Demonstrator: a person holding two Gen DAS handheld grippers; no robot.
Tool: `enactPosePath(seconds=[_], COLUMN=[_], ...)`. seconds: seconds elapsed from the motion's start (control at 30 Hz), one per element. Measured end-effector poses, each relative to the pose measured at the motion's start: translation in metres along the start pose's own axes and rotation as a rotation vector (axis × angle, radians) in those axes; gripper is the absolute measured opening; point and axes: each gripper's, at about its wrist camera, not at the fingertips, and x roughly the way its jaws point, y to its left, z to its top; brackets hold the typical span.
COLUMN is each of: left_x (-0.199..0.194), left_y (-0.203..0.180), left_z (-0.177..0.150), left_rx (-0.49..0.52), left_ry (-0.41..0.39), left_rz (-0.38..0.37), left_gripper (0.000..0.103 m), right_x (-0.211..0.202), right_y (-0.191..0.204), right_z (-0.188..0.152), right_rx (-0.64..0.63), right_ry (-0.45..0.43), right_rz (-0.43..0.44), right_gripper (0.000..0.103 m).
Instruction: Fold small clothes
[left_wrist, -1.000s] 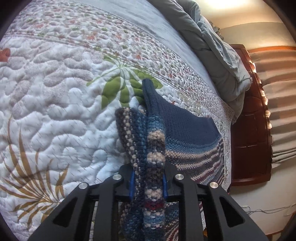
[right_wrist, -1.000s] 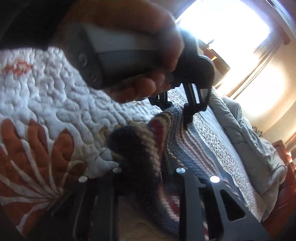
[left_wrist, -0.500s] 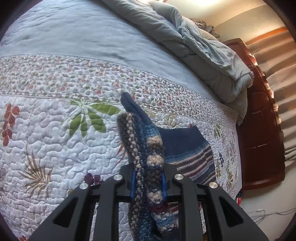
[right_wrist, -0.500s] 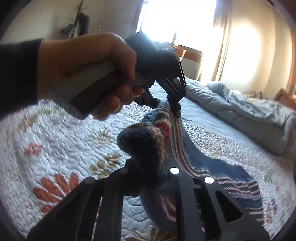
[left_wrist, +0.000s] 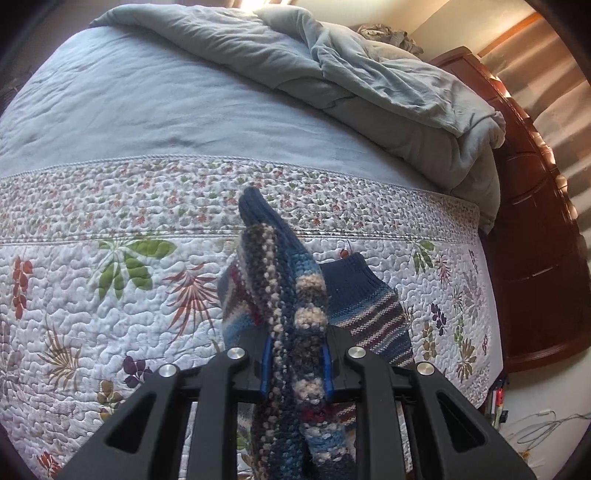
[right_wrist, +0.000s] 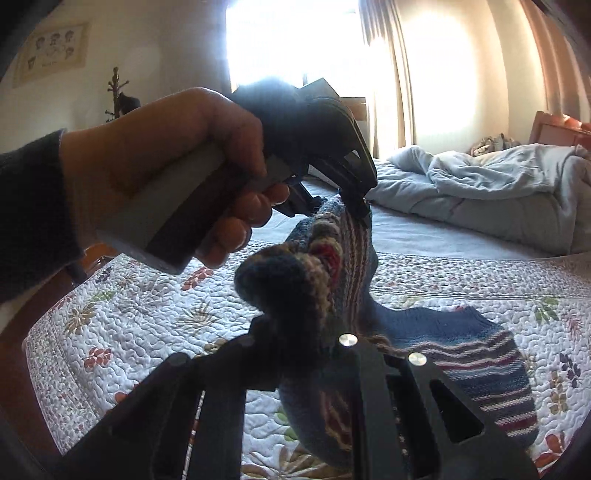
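Note:
A blue striped knitted garment (left_wrist: 291, 306) hangs in the air, held by both grippers above the floral quilt (left_wrist: 110, 295). My left gripper (left_wrist: 297, 365) is shut on one bunched edge of it. My right gripper (right_wrist: 306, 343) is shut on another bunched edge (right_wrist: 295, 291). The left gripper also shows in the right wrist view (right_wrist: 347, 206), held by a hand and pinching the top of the garment. The lower part of the garment (right_wrist: 480, 365) still lies on the quilt.
A rumpled grey duvet (left_wrist: 369, 81) is piled at the far end of the bed. A dark wooden bed frame (left_wrist: 535, 240) runs along the right side. Cables (left_wrist: 535, 424) lie on the floor by it. A bright window (right_wrist: 295, 40) is behind.
Both grippers have lifted the knitted garment up off the quilt. The views now sit higher and show more of the bed and room.

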Motion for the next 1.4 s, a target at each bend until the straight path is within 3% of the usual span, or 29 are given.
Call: enactPosePath(seconds=[0.6,1.07,1.4], left_x=[0.074,0.143,0.196], left_y=[-0.111,-0.161,-0.189], left_z=[0.003,-0.007,-0.013], left_rx=[0.089,0.134,0.176], left_ry=[0.059,0.13,0.18], left_rz=[-0.018,-0.001,0.067], left_gripper=[0.02,0.02,0.02], right_x=[-0.039,-0.051,-0.049], right_y=[-0.115,-0.184,-0.237], right_z=[-0.024,-0.063,-0.096], right_rx=[0.195,0.351,0.508], right_ry=[-0.012,0.022,0.031], right_rz=[-0.015,-0.002,0.036], right_gripper=[0.011,0.011,0.011])
